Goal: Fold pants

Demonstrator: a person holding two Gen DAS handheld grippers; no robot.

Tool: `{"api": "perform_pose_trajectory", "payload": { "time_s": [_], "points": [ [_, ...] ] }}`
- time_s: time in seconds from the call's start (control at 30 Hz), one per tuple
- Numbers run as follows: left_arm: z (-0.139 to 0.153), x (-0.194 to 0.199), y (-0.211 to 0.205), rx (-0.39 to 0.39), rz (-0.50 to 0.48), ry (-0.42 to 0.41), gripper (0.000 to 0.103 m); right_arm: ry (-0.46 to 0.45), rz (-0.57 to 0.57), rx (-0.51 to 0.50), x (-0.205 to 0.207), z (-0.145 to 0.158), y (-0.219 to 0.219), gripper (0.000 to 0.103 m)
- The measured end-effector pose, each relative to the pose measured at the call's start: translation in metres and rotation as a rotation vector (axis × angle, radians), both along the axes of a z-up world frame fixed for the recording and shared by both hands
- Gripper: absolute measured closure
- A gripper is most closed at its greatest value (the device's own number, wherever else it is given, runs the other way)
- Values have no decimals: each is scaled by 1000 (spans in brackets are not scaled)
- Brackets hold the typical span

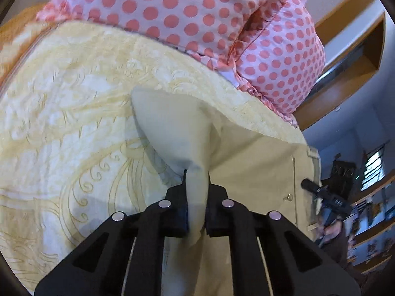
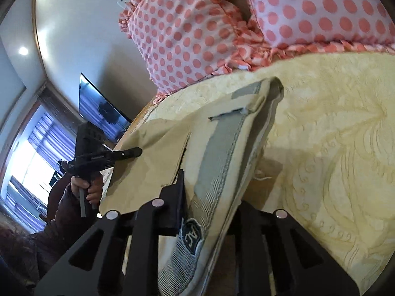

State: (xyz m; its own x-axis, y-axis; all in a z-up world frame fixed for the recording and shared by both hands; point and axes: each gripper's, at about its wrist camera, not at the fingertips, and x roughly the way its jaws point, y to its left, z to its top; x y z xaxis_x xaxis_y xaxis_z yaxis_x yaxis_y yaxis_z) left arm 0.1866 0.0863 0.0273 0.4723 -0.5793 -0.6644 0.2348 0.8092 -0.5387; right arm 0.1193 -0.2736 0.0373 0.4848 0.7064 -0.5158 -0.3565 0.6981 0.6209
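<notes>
The beige pants (image 1: 259, 162) are held up over a cream patterned bedspread (image 1: 61, 128). My left gripper (image 1: 196, 194) is shut on a pinched fold of the pants' fabric. My right gripper (image 2: 209, 197) is shut on the waistband, where a grey elastic band (image 2: 219, 153) and a label show. The pants (image 2: 153, 162) hang between the two grippers. The right gripper shows at the pants' right edge in the left wrist view (image 1: 321, 194); the left gripper shows at the left in the right wrist view (image 2: 106, 157).
Pink polka-dot pillows (image 1: 197, 12) lie at the head of the bed, also in the right wrist view (image 2: 246, 24). Wooden shelves (image 1: 350, 69) stand beyond the bed. A wall screen (image 2: 101, 108) and a bright window (image 2: 29, 157) are at the left.
</notes>
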Motion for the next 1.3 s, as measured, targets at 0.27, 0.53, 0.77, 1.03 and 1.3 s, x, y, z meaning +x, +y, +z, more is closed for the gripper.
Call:
{"api": "perform_pose_trajectory", "payload": {
  "time_s": [0.27,0.53,0.77,1.03,1.3],
  "points": [
    [29,69,-28,76,33,-104,96,-69,-84,-18,71,29,-24,87],
    [-8,141,-58,155,108,-32,79,141,-235,-122,132,-21,-50,53],
    [35,81,-37,137,144,-173,61,-4,-281,-4,66,32,-62,19],
    [-12,87,-75,47,9,10,38,228,-260,171,63,-23,-46,30],
    [30,3,-66,316,146,-229,5,-95,-322,-225,-31,38,3,2]
  ]
}}
